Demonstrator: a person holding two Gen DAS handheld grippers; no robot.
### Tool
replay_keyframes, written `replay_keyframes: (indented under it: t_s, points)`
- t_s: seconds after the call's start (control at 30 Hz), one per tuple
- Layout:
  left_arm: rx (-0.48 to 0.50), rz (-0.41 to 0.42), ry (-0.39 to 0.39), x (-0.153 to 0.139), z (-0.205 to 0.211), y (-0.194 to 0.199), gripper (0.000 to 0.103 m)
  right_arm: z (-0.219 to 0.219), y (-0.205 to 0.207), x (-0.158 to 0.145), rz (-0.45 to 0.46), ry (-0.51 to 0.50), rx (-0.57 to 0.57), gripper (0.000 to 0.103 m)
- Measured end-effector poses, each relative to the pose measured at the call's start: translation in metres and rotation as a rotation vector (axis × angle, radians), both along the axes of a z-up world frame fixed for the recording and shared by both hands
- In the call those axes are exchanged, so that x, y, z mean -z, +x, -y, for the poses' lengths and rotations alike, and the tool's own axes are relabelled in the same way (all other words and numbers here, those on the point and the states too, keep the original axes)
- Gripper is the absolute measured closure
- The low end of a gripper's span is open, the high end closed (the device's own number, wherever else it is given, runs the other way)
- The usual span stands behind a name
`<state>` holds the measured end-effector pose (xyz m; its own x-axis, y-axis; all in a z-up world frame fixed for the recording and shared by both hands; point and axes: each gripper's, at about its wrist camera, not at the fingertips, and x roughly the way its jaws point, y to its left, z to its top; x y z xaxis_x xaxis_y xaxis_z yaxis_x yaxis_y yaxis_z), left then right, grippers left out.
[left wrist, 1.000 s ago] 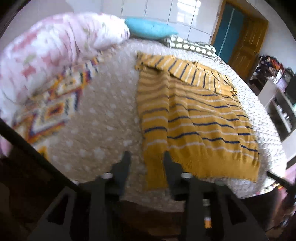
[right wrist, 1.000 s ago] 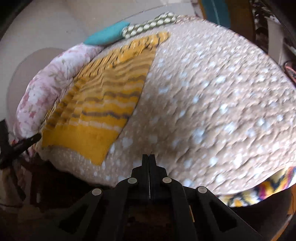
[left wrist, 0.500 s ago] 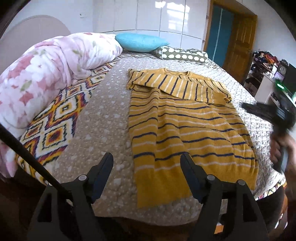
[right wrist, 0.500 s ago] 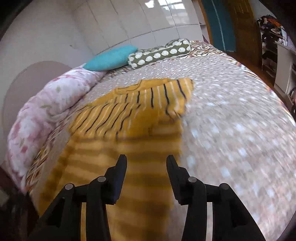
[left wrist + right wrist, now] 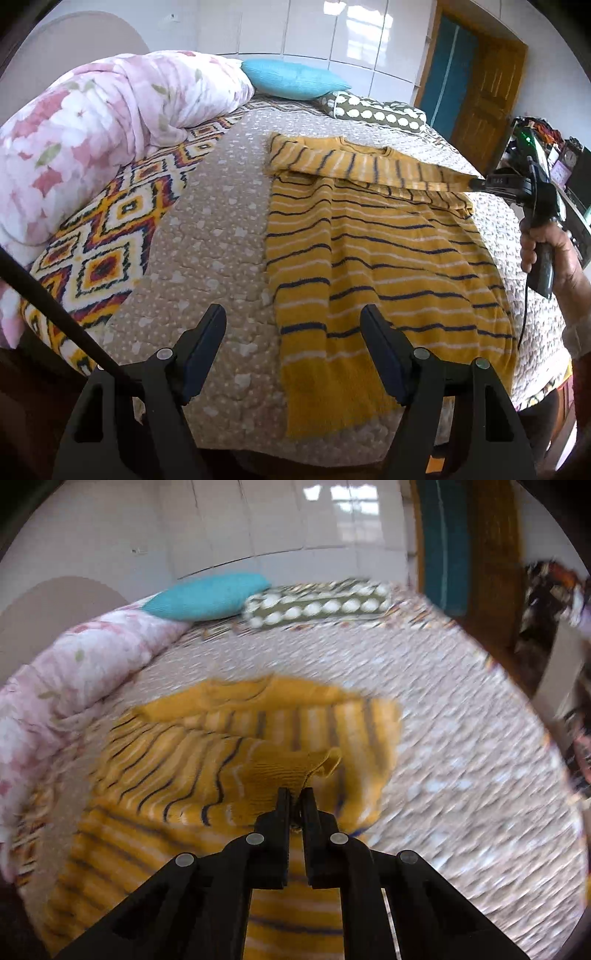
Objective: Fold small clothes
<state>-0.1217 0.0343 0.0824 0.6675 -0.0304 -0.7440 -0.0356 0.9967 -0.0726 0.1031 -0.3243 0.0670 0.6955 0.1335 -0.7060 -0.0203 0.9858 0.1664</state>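
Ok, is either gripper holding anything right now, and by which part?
The right gripper has just closed on the yellow striped sweater, pinching the ribbed cuff of the sleeve folded across its chest. The left gripper is open, holding nothing.

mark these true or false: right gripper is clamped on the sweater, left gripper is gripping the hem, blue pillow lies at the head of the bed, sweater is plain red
1. The right gripper is clamped on the yellow striped sweater. True; it pinches a sleeve cuff.
2. The left gripper grips the hem. False; its jaws stand open over the bed, holding nothing.
3. A blue pillow lies at the head of the bed. True.
4. The sweater is plain red. False; it is yellow with dark and white stripes.
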Motion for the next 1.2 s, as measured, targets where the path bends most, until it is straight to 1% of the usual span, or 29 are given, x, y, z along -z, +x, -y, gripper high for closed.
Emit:
replay_keyframes:
  t_s: [0.03, 0.07, 0.1, 0.13, 0.2, 0.23, 0.27, 0.3, 0.37, 0.4, 0.47, 0.53, 0.6, 0.67, 0.77, 0.8, 0.9, 0.97, 1.13, 1.17, 1.2]
  points:
    - [0.003, -0.003, -0.004, 0.0, 0.001, 0.001, 0.029, 0.003, 0.008, 0.004, -0.02, -0.045, 0.033, 0.095]
    - [0.012, -0.001, -0.008, -0.001, 0.004, 0.001, 0.029, 0.006, 0.015, 0.013, -0.067, -0.095, 0.063, 0.094]
    - [0.018, 0.003, -0.007, -0.003, 0.006, 0.0, 0.029, 0.008, 0.018, 0.019, -0.101, -0.114, 0.078, 0.094]
    - [0.024, 0.008, 0.001, -0.004, 0.008, -0.001, 0.029, 0.012, 0.015, 0.026, -0.132, -0.107, 0.09, 0.094]
    - [0.033, 0.015, 0.02, -0.004, 0.013, -0.001, 0.025, 0.021, -0.002, 0.03, -0.133, -0.038, 0.077, 0.094]
    - [0.036, 0.013, 0.029, -0.004, 0.015, 0.0, 0.025, 0.023, -0.014, 0.03, -0.13, -0.02, 0.071, 0.093]
    - [0.037, 0.011, 0.032, -0.003, 0.015, 0.001, 0.025, 0.025, -0.025, 0.029, -0.125, -0.01, 0.065, 0.089]
    - [0.037, 0.008, 0.031, -0.002, 0.016, 0.003, 0.025, 0.031, -0.042, 0.028, -0.119, 0.002, 0.05, 0.082]
    - [0.03, 0.0, 0.027, -0.001, 0.016, 0.006, 0.025, 0.037, -0.063, 0.027, -0.113, 0.011, 0.032, 0.073]
    - [0.024, -0.004, 0.021, 0.0, 0.016, 0.007, 0.025, 0.04, -0.077, 0.028, -0.11, 0.007, 0.023, 0.072]
    - [0.013, -0.006, 0.018, 0.0, 0.016, 0.007, 0.025, 0.045, -0.1, 0.032, -0.114, -0.014, 0.003, 0.071]
    - [-0.004, -0.014, 0.032, 0.0, 0.015, 0.006, 0.025, 0.044, -0.127, 0.038, -0.122, -0.024, -0.005, 0.071]
    - [-0.016, -0.02, 0.047, 0.0, 0.015, 0.004, 0.025, 0.047, -0.149, 0.047, -0.127, 0.001, -0.01, 0.07]
    - [-0.02, -0.023, 0.06, -0.002, 0.016, 0.003, 0.025, 0.046, -0.161, 0.053, -0.129, 0.025, -0.01, 0.069]
    - [-0.016, -0.024, 0.088, -0.004, 0.022, 0.005, 0.024, 0.039, -0.182, 0.058, -0.095, 0.049, -0.002, 0.069]
    - [-0.012, -0.028, 0.099, -0.003, 0.025, 0.008, 0.024, 0.039, -0.185, 0.058, -0.086, 0.051, 0.003, 0.069]
    - [0.004, -0.037, 0.095, 0.001, 0.032, 0.016, 0.024, 0.033, -0.191, 0.058, -0.058, 0.081, 0.023, 0.069]
    - [0.015, -0.044, 0.099, 0.007, 0.041, 0.023, 0.024, 0.029, -0.192, 0.057, -0.044, 0.083, 0.035, 0.069]
    - [0.044, -0.092, 0.101, 0.033, 0.056, 0.046, 0.024, 0.018, -0.189, 0.052, -0.005, 0.059, 0.04, 0.069]
    - [0.044, -0.101, 0.106, 0.038, 0.058, 0.049, 0.024, 0.015, -0.189, 0.052, 0.004, 0.055, 0.038, 0.067]
    - [0.039, -0.114, 0.119, 0.046, 0.061, 0.053, 0.024, 0.013, -0.189, 0.053, 0.01, 0.05, 0.033, 0.064]
